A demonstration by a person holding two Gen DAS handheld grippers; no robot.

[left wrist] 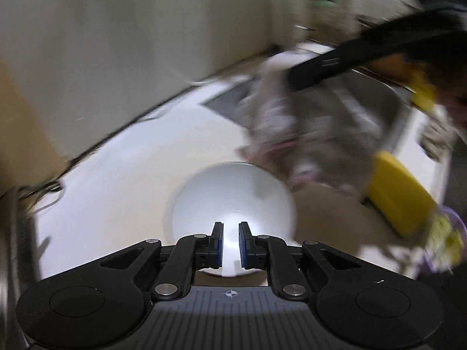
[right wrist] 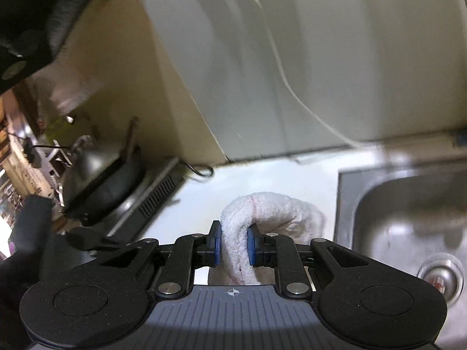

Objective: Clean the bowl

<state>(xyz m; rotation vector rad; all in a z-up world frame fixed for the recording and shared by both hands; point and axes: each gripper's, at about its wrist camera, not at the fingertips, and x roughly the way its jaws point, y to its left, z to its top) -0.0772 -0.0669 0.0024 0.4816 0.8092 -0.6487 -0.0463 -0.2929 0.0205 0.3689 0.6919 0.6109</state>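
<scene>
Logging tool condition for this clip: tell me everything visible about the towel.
The towel is whitish terry cloth with a faint pink stripe. In the right wrist view it is bunched into a loop, pinched between the blue pads of the right hand-held gripper, above the white counter beside the steel sink. The left wrist view shows it blurred, hanging above the white bowl.
</scene>
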